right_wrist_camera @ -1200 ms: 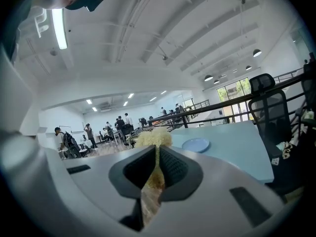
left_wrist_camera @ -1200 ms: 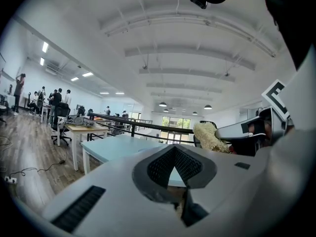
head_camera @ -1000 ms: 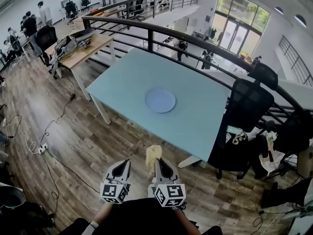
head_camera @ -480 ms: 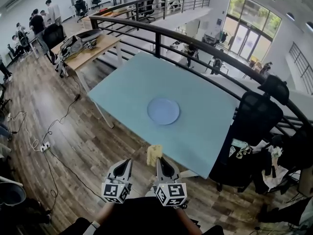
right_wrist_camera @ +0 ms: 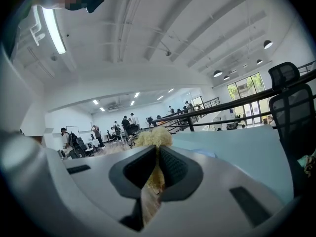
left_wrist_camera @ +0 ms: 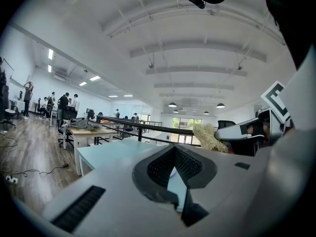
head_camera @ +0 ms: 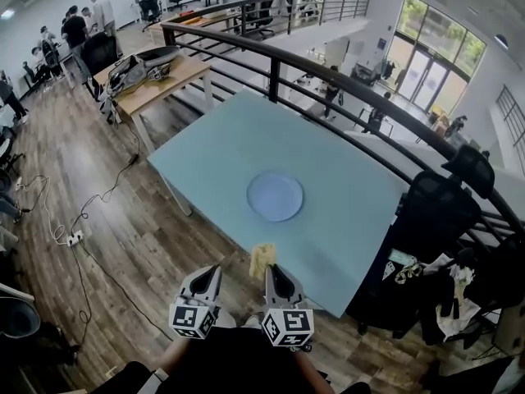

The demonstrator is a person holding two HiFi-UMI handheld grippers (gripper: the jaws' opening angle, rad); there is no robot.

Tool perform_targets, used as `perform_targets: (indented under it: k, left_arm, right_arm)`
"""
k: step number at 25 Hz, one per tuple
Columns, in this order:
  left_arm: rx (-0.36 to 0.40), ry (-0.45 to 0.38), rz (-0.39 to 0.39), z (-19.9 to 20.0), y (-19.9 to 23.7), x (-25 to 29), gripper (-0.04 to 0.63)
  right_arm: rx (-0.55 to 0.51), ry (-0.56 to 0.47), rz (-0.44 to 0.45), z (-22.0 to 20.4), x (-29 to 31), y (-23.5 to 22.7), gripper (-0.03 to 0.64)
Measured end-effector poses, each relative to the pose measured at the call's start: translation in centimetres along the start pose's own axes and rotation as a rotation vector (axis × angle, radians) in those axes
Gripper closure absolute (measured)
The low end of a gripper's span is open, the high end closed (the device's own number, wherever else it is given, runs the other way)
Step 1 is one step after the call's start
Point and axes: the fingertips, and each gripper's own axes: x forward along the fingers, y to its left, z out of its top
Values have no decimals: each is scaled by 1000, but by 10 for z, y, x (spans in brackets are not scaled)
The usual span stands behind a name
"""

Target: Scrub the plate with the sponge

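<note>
Sponge [head_camera: 262,258] sits clamped in the right gripper [head_camera: 273,276] at the table's [head_camera: 361,212] near edge, likely ready for scrubbing. The left gripper [head_camera: 205,279], jaws nearly together and empty, hangs beside it. The plate [head_camera: 275,196] lies mid-table, well apart.

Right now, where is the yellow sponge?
In the head view the sponge is low in the middle, pinched in the right hand-held gripper at the near edge of the blue table, with the plate farther out.
</note>
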Motion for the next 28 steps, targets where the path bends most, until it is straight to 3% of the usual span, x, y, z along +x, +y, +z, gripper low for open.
perform_targets:
  k: [12, 28]
  left_arm:
    - [-7, 13, -53, -7, -5, 49, 594]
    - [-13, 53, -256, 4, 16, 173, 594]
  right_arm:
    - [4, 3, -62, 3, 23, -37, 591]
    - [33, -11, -242, 22, 98, -73, 591]
